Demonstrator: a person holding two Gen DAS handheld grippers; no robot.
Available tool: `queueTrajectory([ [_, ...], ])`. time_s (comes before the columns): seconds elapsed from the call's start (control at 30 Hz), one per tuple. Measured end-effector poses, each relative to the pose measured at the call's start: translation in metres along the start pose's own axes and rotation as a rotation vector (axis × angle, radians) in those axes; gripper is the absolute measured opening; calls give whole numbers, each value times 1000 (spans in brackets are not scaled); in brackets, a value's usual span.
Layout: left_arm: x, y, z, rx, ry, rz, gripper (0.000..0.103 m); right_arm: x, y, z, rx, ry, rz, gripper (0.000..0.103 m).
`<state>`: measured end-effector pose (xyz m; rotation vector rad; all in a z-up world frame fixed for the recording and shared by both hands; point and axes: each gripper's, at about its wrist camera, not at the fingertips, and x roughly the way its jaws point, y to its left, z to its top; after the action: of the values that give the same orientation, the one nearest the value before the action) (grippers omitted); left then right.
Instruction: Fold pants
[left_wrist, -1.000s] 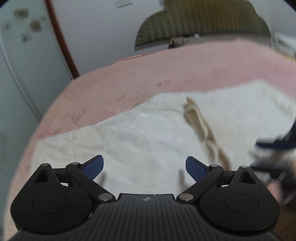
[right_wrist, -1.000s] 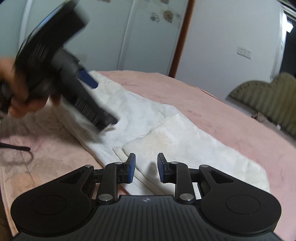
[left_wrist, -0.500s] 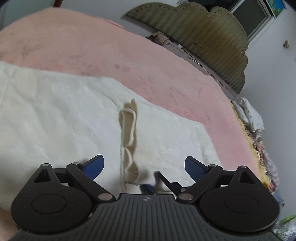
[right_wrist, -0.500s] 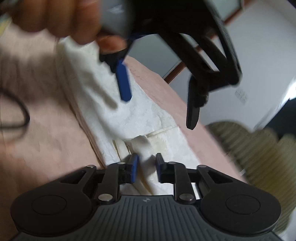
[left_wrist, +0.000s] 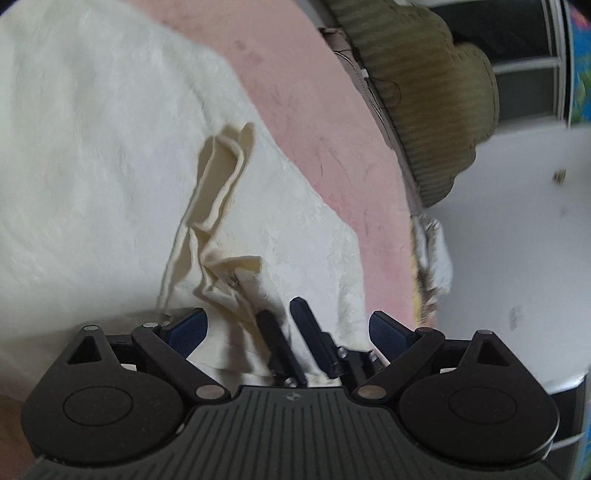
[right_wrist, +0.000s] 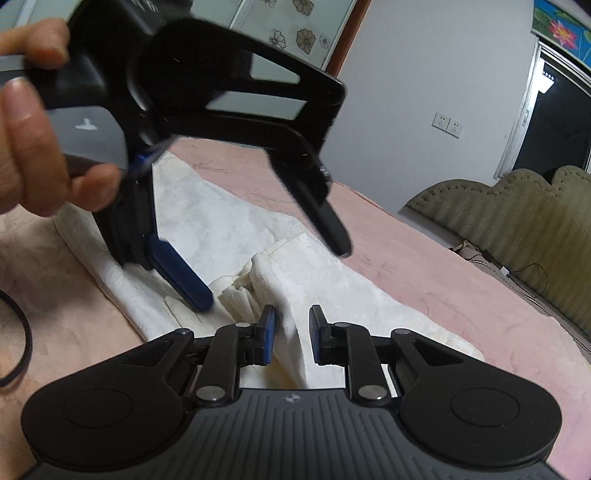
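Cream-white pants (left_wrist: 92, 155) lie spread on a pink bedcover (left_wrist: 325, 122), with a bunched ridge of cloth (left_wrist: 218, 206) running through the middle. My left gripper (left_wrist: 288, 328) is open wide and hovers over that ridge; it also shows in the right wrist view (right_wrist: 273, 269), held by a hand (right_wrist: 33, 122). My right gripper (right_wrist: 289, 332) is nearly closed, its pads around a raised fold of the pants (right_wrist: 291, 291). Its fingers (left_wrist: 310, 332) show in the left wrist view, under the left gripper.
A green padded headboard (left_wrist: 432, 92) and a white wall (right_wrist: 424, 81) stand beyond the bed. A black cable (right_wrist: 18, 332) lies on the bedcover at the left. Patterned bedding (left_wrist: 432, 254) hangs at the bed's far edge.
My left gripper has swung over above the right one, still open. The right gripper has stayed around the pants fold, which now stands up higher between its pads.
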<state>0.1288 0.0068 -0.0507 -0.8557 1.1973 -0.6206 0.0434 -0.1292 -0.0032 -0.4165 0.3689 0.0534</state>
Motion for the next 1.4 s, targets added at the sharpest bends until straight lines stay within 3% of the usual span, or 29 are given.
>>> queueTrajectory([
  [0.1,9,16,6,-146,6,-65,94,1,-7,0,21,6,21,19],
  [0.2,9,26,9,-219,-17,-96,93,-2,-13,0,46,18,122,20],
  [0.37,11,27,10,-200,-16,-88,92,12,0,-5,-47,63,98,21],
  [0.4,11,25,9,-184,-17,-77,91,13,1,-4,-39,59,102,20],
  [0.43,11,23,9,-171,-19,-66,88,14,-1,-3,-25,51,107,12],
  [0.6,8,25,8,-194,-52,-43,77,-7,-10,2,33,-30,115,9],
  [0.63,9,26,9,-201,-56,-45,73,-9,-14,2,50,-31,126,9],
  [0.7,9,25,11,-180,-59,-45,58,-12,-19,3,76,-32,148,9],
  [0.73,10,24,12,-167,-55,-44,35,-12,-20,2,84,-26,169,10],
  [0.77,12,23,12,-158,-49,-39,21,-10,-22,2,93,-9,198,12],
  [0.8,12,24,11,-152,-54,-25,20,-8,-24,2,105,11,221,12],
  [0.83,11,23,9,-132,-65,-4,12,-8,-26,1,114,14,233,13],
  [0.9,7,19,7,-67,-90,34,10,-17,-41,1,184,-22,315,13],
  [1.0,-4,12,5,12,-127,85,9,-30,-81,-6,428,-118,449,14],
  [1.1,-12,5,2,77,-144,124,9,-18,-98,-14,507,-74,339,14],
  [1.17,-15,0,-3,123,-154,155,9,-7,-86,-18,442,12,265,14],
  [1.27,-9,-7,-10,213,-159,246,9,3,-61,-20,352,71,258,14],
  [1.4,-11,-1,-11,230,-148,238,14,7,-55,-10,258,92,202,14],
])
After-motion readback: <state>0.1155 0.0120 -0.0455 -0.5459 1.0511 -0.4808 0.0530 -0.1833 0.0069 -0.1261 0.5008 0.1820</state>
